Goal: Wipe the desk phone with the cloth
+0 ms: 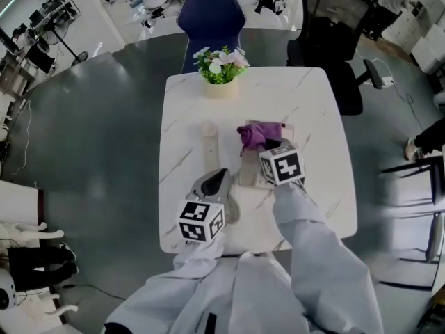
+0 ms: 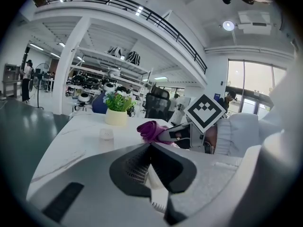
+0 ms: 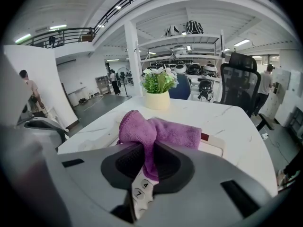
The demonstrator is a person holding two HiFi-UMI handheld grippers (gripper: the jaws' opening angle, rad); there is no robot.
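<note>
A purple cloth [image 1: 256, 132] [image 3: 156, 131] lies bunched on the white desk phone [image 3: 213, 145] in the middle of the marble table [image 1: 320, 117]. My right gripper [image 1: 266, 147] [image 3: 147, 169] is shut on the cloth's near end, directly above the phone's number keys [image 3: 139, 193]. To its left, my left gripper [image 1: 221, 178] [image 2: 151, 174] is shut on a white ribbed piece low at the phone's left side; I cannot tell which part it is. The left gripper view also shows the cloth [image 2: 150, 130] and the right gripper [image 2: 177, 132].
A pot of flowers [image 1: 221, 68] [image 3: 158, 91] stands at the table's far edge. A white cylindrical object [image 1: 209, 145] [image 2: 106, 134] sits left of the phone. A blue chair [image 1: 211, 19] and a black office chair [image 1: 334, 26] stand behind the table.
</note>
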